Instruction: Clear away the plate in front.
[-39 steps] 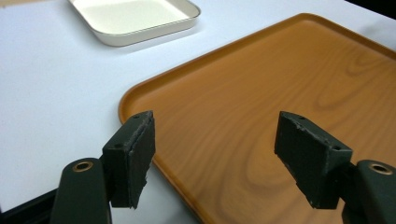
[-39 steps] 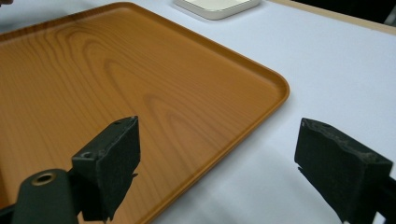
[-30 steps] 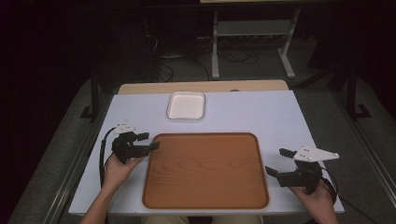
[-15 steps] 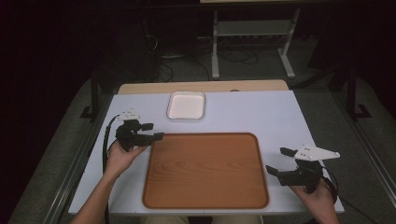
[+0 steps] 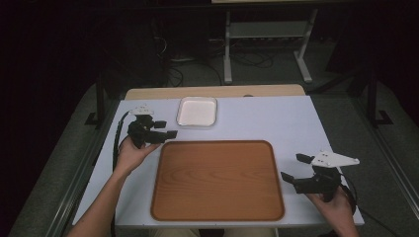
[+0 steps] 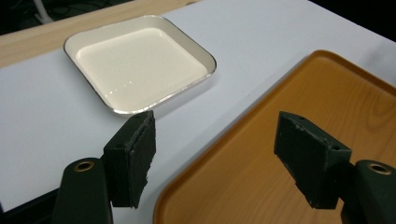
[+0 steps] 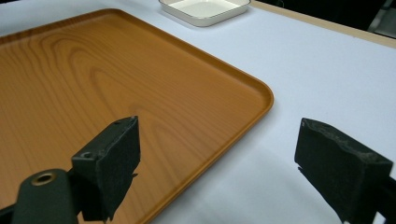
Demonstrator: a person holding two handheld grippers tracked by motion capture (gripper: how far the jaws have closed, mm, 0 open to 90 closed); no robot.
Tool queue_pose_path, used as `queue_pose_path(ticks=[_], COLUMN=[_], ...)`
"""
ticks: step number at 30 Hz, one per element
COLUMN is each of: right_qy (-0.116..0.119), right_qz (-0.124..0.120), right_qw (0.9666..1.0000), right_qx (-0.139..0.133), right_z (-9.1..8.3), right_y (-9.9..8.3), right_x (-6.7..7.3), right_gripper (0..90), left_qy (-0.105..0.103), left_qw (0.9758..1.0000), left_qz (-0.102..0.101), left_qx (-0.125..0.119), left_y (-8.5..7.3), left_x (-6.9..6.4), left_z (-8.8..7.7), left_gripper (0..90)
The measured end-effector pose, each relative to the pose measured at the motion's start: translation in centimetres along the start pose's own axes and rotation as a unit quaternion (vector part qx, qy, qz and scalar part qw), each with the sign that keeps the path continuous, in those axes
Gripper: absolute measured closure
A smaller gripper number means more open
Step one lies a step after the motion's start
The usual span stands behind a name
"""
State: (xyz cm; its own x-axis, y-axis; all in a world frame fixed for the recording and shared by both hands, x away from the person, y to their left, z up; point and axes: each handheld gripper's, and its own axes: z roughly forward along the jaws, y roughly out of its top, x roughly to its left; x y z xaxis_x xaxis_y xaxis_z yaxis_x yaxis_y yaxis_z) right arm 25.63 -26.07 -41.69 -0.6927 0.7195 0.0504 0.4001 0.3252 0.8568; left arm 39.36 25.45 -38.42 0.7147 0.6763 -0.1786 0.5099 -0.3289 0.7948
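A wooden tray [image 5: 217, 180] lies on the near middle of the white table. A small white square dish [image 5: 196, 111] sits empty just beyond its far left corner. My left gripper [image 5: 167, 129] hovers over that corner, open, with nothing between its jaws. In the left gripper view the left gripper [image 6: 215, 123] points at the table strip between the dish [image 6: 140, 63] and the tray [image 6: 327, 88]. My right gripper [image 5: 292, 167] is held open beside the tray's right edge. In the right gripper view the right gripper [image 7: 219, 126] straddles the corner of the tray [image 7: 93, 79], with the dish [image 7: 205, 7] far off.
The white tabletop [image 5: 276, 123] has bare room right of the dish and along the tray's right side. A wooden strip [image 5: 217, 92] runs along the far edge. Beyond it, on the dark floor, stands a metal frame [image 5: 267, 44] with cables.
The left hand has carried its gripper away from the person and slightly right, from beside the tray's left edge to its far left corner near the dish. The right gripper has stayed put.
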Motion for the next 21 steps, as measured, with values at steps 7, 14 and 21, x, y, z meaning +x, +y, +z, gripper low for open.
queue_pose_path(ticks=[7,14,21], right_qy=[0.001,-0.001,-0.002], right_qz=[0.004,0.008,0.01], right_qw=[1.0,1.0,0.9999], right_qx=[-0.006,-0.006,-0.007], right_z=[-0.3,-0.4,-0.4], right_y=[0.0,0.1,0.1], right_x=[-0.2,-0.1,-0.2], right_gripper=[13.4,13.5,13.4], left_qy=[0.001,0.012,0.025], left_qw=[1.0,0.9998,0.9994], left_qz=[-0.005,-0.013,-0.023], left_qx=[0.0,0.002,0.008], left_y=[0.6,0.9,1.9], left_x=[0.8,1.7,2.9], left_z=[0.8,1.3,2.1], left_gripper=[29.0,29.2,30.3])
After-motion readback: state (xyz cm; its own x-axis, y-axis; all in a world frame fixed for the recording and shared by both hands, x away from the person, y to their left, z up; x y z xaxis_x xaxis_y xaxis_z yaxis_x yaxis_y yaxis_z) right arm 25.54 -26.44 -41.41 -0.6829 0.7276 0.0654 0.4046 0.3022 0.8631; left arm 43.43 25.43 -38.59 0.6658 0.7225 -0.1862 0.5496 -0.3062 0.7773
